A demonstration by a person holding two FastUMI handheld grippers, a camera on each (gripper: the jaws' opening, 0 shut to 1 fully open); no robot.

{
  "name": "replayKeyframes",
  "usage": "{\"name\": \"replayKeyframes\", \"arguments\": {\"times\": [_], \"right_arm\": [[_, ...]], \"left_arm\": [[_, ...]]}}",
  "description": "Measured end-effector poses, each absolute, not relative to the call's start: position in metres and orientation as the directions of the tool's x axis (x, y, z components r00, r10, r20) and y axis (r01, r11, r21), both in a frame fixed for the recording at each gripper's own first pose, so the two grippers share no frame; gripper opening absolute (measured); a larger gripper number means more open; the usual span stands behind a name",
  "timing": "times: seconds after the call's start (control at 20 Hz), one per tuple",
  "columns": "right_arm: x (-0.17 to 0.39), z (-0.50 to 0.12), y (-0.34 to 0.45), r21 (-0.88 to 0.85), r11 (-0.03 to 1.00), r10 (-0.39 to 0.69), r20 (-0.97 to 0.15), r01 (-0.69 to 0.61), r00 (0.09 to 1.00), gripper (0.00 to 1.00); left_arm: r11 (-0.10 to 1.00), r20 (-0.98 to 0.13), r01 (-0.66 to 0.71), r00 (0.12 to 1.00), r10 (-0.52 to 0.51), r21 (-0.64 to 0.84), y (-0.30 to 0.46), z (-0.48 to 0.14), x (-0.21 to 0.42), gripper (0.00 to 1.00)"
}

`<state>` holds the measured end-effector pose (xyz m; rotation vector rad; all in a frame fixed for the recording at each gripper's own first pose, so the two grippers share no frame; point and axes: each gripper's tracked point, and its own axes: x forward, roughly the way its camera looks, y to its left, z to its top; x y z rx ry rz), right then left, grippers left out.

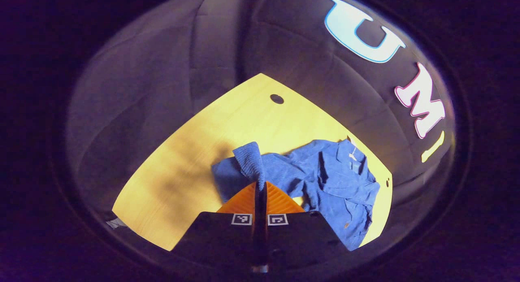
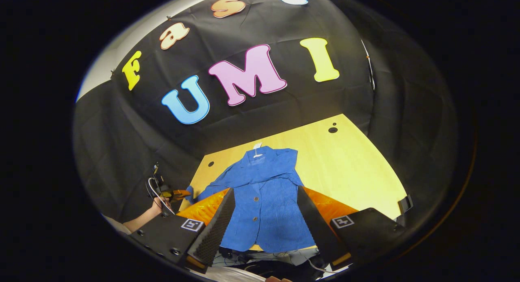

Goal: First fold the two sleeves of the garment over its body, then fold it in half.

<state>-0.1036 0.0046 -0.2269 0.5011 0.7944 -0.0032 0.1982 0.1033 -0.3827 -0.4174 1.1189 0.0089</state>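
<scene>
Black cloth hangs behind a pale wooden table (image 2: 357, 168), and on that table we work a blue jacket (image 2: 264, 200). Starting from our left gripper (image 1: 260, 188), in the left gripper view its fingers are pressed together on the cuff of one sleeve (image 1: 250, 162), which rises from the pinch in a small bunched fold above the tabletop. Beyond it the jacket's body spreads away toward the right of that view, rumpled, with its collar (image 1: 351, 152) near the table's far edge. Our right gripper (image 2: 264, 211) is spread wide, its fingers standing either side of the jacket's lower front without touching it. In the right gripper view the jacket lies front up, its long axis running straight away from us, hem (image 2: 268, 245) at the near table edge and collar toward the cloth. That view also gives us the left gripper from outside, far left, held in a hand (image 2: 156, 207), with the sleeve stretched out toward it.
</scene>
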Motion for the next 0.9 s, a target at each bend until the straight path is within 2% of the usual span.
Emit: {"name": "replayKeyframes", "arguments": {"times": [0.25, 0.4, 0.9], "right_arm": [[-0.108, -0.228, -0.004, 0.422, 0.884, 0.163, -0.682, 0.202, 0.713, 0.98], [-0.113, -0.235, -0.01, 0.428, 0.875, 0.158, -0.696, 0.228, 0.7, 0.98], [-0.128, -0.237, -0.048, 0.41, 0.854, 0.079, -0.71, 0.319, 0.7, 0.98]], "left_arm": [[0.927, -0.841, -0.033, 0.433, -0.324, -0.374, 0.022, -0.335, 0.203, 0.0], [0.908, -0.823, 0.032, 0.41, -0.394, -0.418, -0.025, -0.318, 0.211, 0.0], [0.922, -0.864, 0.194, 0.327, -0.382, -0.334, -0.17, -0.374, 0.278, 0.0]]}}
